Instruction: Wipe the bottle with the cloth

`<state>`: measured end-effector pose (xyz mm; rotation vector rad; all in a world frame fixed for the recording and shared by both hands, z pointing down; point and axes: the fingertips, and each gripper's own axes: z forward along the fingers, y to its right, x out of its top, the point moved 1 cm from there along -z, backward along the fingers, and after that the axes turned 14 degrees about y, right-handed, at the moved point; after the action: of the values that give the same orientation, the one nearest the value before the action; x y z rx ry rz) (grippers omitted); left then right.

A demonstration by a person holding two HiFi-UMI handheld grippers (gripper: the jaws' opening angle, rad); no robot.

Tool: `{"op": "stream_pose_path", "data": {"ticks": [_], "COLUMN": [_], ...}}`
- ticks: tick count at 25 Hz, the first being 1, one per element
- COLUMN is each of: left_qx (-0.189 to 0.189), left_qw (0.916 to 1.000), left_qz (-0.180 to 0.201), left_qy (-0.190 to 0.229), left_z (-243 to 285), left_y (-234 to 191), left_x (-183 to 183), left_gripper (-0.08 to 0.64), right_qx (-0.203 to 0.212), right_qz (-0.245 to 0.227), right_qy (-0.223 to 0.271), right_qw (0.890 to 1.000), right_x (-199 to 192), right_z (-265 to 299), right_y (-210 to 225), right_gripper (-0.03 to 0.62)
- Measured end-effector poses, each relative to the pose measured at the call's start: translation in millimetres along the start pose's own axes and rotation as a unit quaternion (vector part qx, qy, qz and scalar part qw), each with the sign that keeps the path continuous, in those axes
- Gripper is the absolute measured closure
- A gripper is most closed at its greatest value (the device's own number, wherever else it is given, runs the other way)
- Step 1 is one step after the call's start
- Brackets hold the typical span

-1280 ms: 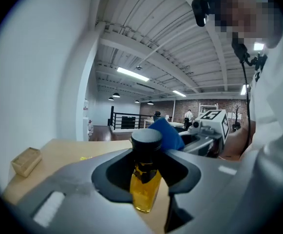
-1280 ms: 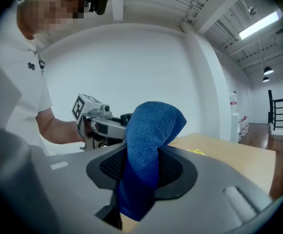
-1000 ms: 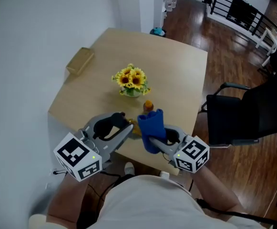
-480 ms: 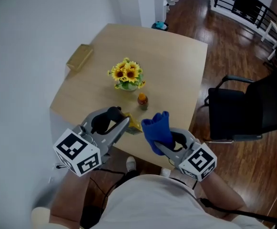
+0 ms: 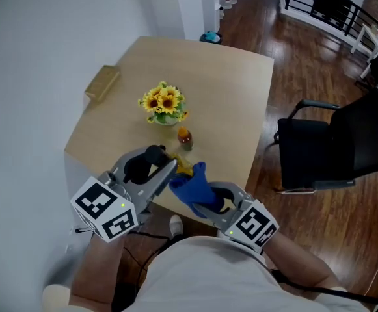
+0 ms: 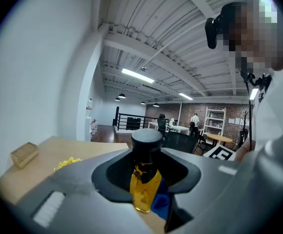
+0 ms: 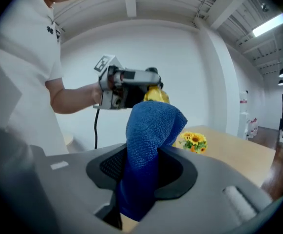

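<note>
Blue beside yellow: clamps cloth (image 7: 148, 145) in right gripper (image 5: 208, 203), pinches bottle (image 6: 145, 184) in left gripper (image 5: 170, 173), cloth at bottle's 5 o'clock.

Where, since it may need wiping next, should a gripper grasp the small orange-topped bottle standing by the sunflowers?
Probably by its body, just below the cap, coming from the near side or the right. The small bottle stands upright, and the sunflowers crowd its far left side.
</note>
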<state>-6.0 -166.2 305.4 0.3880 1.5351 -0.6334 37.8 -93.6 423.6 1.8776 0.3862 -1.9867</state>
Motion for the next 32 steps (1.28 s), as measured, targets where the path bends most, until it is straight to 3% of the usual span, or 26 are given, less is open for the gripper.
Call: {"op": "stream_pose_path", "data": {"ticks": [4,8,14,18,21,25,32], "left_qx": [0.000,-0.001,-0.016,-0.043,-0.061,-0.065,-0.068], "left_qw": [1.0000,0.9999,0.9995,0.9987,0.9978,0.9976,0.9976], "left_qz": [0.003,0.011,0.024,0.018,0.014,0.015,0.018], "left_qy": [0.008,0.007,-0.014,-0.021,-0.024,-0.021,0.001], "left_z": [-8,-20,-41,-48,-57,-72,-93], "left_y": [4,2,-1,0,2,-6,-25], "left_x": [10,15,7,-2,-6,-4,12], "left_gripper": [0.407,0.405,0.405,0.405,0.405,0.406,0.405], "right_qx": [-0.017,-0.037,-0.056,-0.018,0.020,0.017,-0.023], "right_qz": [0.028,0.030,-0.031,-0.069,-0.071,-0.044,0.081], "right_qy": [-0.055,-0.066,-0.020,0.037,0.047,0.028,-0.054], "right_qw": [0.998,0.997,0.998,0.997,0.996,0.998,0.995], "right_x": [-59,-64,20,89,108,82,-30], "right_z": [-14,-30,-22,14,41,63,85], "right_y": [11,26,53,43,19,11,27], "right_gripper": [0.434,0.434,0.434,0.434,0.434,0.434,0.434]}}
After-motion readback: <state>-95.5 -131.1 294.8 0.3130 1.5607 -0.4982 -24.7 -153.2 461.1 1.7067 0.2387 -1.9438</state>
